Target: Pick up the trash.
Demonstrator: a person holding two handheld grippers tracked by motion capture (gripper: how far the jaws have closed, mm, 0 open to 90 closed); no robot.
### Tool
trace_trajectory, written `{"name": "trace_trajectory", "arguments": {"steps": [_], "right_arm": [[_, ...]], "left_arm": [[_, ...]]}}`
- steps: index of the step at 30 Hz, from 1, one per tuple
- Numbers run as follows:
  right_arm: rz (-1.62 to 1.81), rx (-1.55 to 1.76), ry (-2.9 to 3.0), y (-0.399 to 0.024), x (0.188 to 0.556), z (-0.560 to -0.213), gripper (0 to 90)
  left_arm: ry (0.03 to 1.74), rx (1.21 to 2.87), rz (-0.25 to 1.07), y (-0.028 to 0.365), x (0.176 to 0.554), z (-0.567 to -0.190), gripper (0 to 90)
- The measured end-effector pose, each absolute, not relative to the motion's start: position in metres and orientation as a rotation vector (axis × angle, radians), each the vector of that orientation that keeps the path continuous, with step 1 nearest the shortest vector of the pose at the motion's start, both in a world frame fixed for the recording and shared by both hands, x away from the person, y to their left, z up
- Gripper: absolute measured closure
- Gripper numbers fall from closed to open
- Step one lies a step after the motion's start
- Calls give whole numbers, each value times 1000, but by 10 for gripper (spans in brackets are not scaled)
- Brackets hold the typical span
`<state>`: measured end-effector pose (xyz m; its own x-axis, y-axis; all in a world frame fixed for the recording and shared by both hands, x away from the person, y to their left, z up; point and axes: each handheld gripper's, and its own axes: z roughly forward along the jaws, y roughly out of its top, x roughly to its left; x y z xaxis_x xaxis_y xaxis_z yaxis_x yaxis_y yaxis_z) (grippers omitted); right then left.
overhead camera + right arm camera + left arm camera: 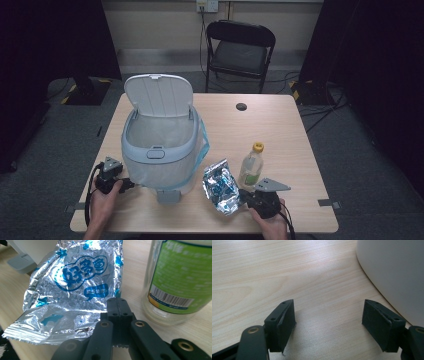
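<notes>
Here, on my worktop (280,125), the open bin (160,145) stands left of centre, its lid up. My left gripper (328,320) rests gaping and empty beside the bin's wall. The bottle (251,167) stands close by my right gripper (117,305), pinched shut on the foil wrapper's (75,290) edge. Such a thin hold may slip, or swinging could topple the bottle.

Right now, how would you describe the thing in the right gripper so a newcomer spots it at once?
Start at the white bin with its lid up on the table. To its right, near the front edge, lies a crinkled silver foil bag with blue print, its edge pinched in the right gripper. The bottle beside it stands upright, clear, with a yellow cap.
</notes>
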<state>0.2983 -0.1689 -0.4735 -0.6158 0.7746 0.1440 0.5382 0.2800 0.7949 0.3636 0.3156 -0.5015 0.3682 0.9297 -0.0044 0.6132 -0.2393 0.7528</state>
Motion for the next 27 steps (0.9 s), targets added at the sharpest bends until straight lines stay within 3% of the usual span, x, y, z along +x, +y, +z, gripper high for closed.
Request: {"name": "trace_trajectory", "arguments": {"steps": [27], "right_arm": [[1437, 1138, 2172, -203, 286, -435, 900]], "left_arm": [[1332, 1956, 599, 316, 364, -502, 259]]}}
